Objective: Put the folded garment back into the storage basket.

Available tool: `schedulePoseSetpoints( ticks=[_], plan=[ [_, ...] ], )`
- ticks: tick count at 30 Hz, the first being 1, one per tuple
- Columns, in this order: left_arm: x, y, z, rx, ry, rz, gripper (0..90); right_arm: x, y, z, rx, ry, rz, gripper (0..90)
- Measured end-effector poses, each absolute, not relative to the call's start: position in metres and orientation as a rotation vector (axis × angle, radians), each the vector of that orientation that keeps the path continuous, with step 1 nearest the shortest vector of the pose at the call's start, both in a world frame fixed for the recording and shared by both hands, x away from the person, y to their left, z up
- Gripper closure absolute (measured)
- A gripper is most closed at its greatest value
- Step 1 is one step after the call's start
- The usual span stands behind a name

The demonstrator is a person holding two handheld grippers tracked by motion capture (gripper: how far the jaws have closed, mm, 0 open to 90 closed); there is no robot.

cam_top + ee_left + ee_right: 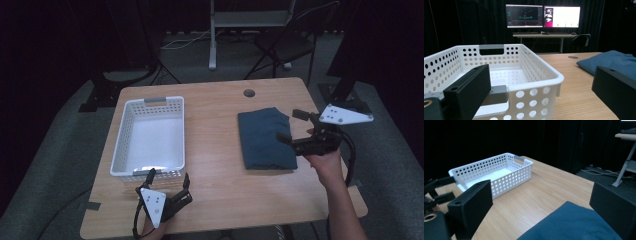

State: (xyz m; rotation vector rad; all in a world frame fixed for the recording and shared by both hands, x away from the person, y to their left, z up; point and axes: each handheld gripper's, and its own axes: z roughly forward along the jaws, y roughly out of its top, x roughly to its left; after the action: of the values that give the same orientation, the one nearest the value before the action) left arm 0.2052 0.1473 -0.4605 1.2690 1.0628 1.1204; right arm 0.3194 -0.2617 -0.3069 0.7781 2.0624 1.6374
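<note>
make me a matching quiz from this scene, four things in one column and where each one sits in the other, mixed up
Things:
1. white basket
2. folded blue cloth
3. left tongs
4. right tongs

Places:
A. over the cloth's right edge, open
B. right half of the table
C. left half of the table
D. at the basket's near wall, open

Pairs: 1-C, 2-B, 3-D, 4-A

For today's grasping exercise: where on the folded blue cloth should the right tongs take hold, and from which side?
Grip the folded blue cloth at its right edge, coming in from the right, where the open right tongs already hover. It lies flat on the table, so one jaw probably has to slide beneath the stacked layers to pinch them together.
</note>
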Motion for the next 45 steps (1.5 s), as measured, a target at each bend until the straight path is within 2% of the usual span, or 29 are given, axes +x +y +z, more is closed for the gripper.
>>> schedulePoseSetpoints(
  ticks=[12,28,45],
  plan=[
    [0.205,0.147,-0.461,1.27,1.061,1.12,3.5,0.364,-0.262,-0.308,0.856,2.142,1.566,4.7],
    [0.205,0.148,-0.461,1.269,1.053,1.116,3.5,0.441,-0.272,-0.353,1.103,2.255,1.372,4.7],
    [0.205,0.148,-0.461,1.27,1.053,1.114,3.5,0.471,-0.283,-0.404,1.275,2.319,1.262,4.8]
  ],
)
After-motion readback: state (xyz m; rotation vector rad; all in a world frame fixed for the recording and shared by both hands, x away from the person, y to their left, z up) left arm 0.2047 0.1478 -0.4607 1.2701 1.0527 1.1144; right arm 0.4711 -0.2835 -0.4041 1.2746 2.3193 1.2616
